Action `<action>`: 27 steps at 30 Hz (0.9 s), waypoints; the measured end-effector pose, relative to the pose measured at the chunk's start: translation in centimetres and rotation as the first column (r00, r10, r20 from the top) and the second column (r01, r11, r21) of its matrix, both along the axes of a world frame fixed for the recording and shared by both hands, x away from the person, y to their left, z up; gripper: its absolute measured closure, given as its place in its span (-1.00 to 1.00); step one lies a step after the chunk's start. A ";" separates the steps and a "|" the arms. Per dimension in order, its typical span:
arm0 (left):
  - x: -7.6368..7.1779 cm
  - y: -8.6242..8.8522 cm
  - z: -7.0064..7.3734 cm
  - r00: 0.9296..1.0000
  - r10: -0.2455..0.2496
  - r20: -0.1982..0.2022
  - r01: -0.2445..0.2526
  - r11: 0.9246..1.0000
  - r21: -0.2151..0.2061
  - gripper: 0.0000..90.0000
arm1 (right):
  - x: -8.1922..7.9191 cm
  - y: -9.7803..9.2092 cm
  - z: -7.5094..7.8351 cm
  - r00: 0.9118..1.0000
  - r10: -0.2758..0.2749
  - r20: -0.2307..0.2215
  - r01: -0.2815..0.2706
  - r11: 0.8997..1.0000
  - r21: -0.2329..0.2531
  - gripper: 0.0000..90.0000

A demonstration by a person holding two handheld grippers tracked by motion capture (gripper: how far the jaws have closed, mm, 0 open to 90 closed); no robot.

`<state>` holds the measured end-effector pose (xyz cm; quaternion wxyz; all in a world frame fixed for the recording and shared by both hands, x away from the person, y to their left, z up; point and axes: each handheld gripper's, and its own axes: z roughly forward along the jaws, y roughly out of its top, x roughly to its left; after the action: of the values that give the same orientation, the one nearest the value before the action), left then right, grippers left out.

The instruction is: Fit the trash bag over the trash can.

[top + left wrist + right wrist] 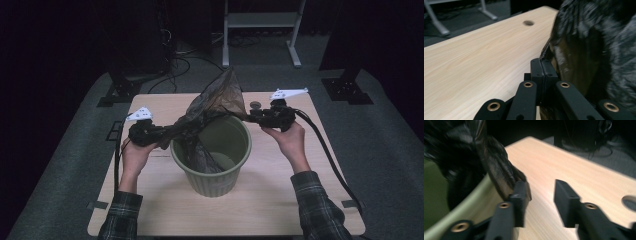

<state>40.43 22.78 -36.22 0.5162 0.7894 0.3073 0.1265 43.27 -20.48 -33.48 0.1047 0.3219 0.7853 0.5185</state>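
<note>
The green bin (212, 162) stands in the middle of the table (280, 200), with bare wood all around it. The black bag (210, 107) stretches sideways across the bin's top, partly hanging inside. The left gripper (165, 134) pinches the bag; the right gripper (250, 116) is spread, bag against one jaw.

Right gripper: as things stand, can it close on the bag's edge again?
Probably yes. The right gripper is open, with the black bag lying against one finger above the green bin's rim; nothing blocks the gap.

Grey carpet (390, 130), white frame (260, 25), perhaps shelving
</note>
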 end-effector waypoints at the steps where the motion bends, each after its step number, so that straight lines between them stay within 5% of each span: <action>1: -0.1 -0.1 0.1 1.000 -0.003 0.002 0.003 1.000 0.002 0.99 | -0.3 -0.4 0.5 1.000 0.011 0.004 -0.011 1.000 0.015 0.23; 3: -0.1 -0.2 0.1 1.000 0.013 0.005 -0.013 0.999 0.046 0.99 | -0.9 -1.3 1.6 1.000 0.006 0.027 -0.007 1.000 0.026 0.18; 5: -0.1 0.0 0.0 1.000 0.010 0.000 -0.010 1.000 0.023 0.99 | -1.6 -3.1 2.6 0.999 0.018 0.034 -0.021 0.995 0.101 0.14; 9: -0.2 0.2 0.2 1.000 0.002 0.003 -0.002 1.000 0.005 0.99 | -2.9 -5.1 4.6 0.996 0.003 0.087 -0.017 0.987 0.159 0.11; 13: -0.3 0.2 0.3 1.000 -0.009 0.006 0.009 1.000 0.004 0.99 | -3.7 -3.1 7.1 0.985 0.096 0.144 -0.116 0.984 0.136 -0.01; 17: -0.6 0.1 0.4 1.000 -0.016 0.009 0.016 1.000 0.003 0.99 | -3.5 0.0 8.8 0.974 0.128 0.187 -0.152 0.982 0.117 -0.09; 21: -0.7 0.2 0.6 1.000 -0.024 0.017 0.024 1.000 -0.003 0.99 | -1.5 1.8 9.3 0.979 0.100 0.180 -0.123 0.985 0.120 -0.11; 24: -0.7 0.3 0.7 1.000 -0.025 0.018 0.025 1.000 -0.010 0.99 | 0.6 2.8 8.9 0.987 0.082 0.135 -0.099 0.987 0.124 -0.08; 26: -0.7 0.3 0.7 0.999 -0.026 0.020 0.027 1.000 -0.013 0.99 | 1.7 3.4 8.3 0.991 0.070 0.113 -0.084 0.989 0.126 0.08; 27: -0.7 0.3 0.6 0.999 -0.027 0.018 0.027 1.000 -0.013 0.99 | 2.0 3.6 8.1 0.993 0.071 0.094 -0.082 0.989 0.120 0.37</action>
<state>39.71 23.09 -35.57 0.5260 0.7888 0.2926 0.1244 45.29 -16.90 -25.43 0.0997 0.2737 0.7579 0.5838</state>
